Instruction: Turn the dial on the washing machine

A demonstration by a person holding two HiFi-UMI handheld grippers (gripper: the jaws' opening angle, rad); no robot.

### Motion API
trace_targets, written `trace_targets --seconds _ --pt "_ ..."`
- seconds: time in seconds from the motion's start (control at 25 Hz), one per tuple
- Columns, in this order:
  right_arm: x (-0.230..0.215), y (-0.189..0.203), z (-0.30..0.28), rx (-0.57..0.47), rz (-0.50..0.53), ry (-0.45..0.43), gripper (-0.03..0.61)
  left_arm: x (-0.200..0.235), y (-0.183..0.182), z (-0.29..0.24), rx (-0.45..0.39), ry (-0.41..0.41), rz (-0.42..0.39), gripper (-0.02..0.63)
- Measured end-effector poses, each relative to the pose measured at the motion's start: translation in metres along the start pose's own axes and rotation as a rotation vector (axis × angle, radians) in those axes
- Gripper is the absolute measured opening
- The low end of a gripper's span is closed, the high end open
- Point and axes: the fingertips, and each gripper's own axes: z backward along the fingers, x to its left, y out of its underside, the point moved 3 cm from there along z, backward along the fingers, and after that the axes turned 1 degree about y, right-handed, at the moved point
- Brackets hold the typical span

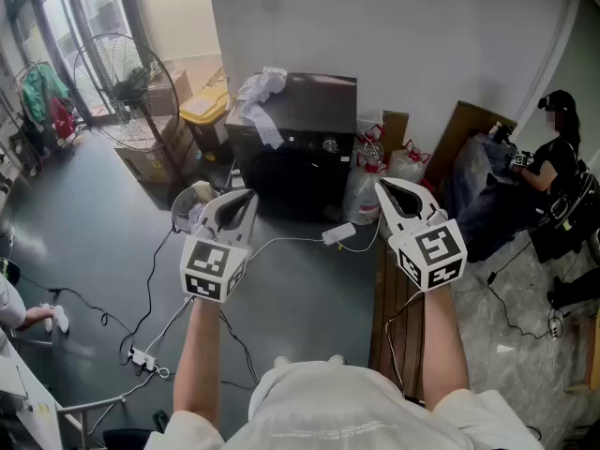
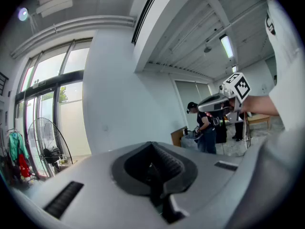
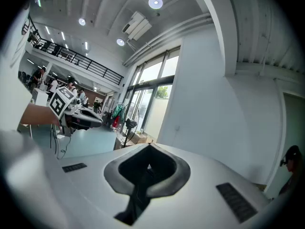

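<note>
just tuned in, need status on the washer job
Left gripper and right gripper shut, empty, held up. Washing machine ahead, untouched. White cloth on top, cable across floor.

My left gripper (image 1: 238, 202) and right gripper (image 1: 396, 193) hover on the near side of the black washing machine (image 1: 309, 162); a white cloth (image 1: 258, 97) lies on top, a fan (image 1: 117, 87) stands left of it.

Bright daylight is admitted through the tall windows (image 3: 153, 82); ceiling lights (image 3: 155, 3) are lit. Heavy barrel distortion and black corners are recorded in both gripper views, where the foreground is rendered soft.
</note>
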Motion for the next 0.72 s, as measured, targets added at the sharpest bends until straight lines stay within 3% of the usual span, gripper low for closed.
trace_targets --seconds 0.44,0.72 --pt "-0.053 0.028 0.028 -0.011 -0.017 -0.002 0.014 -0.036 -0.008 -0.026 0.021 -0.038 -0.024 0.015" --pt "-0.077 0.052 0.026 -0.001 -0.095 -0.034 0.014 -0.05 0.003 -0.059 0.034 -0.023 0.014 0.015"
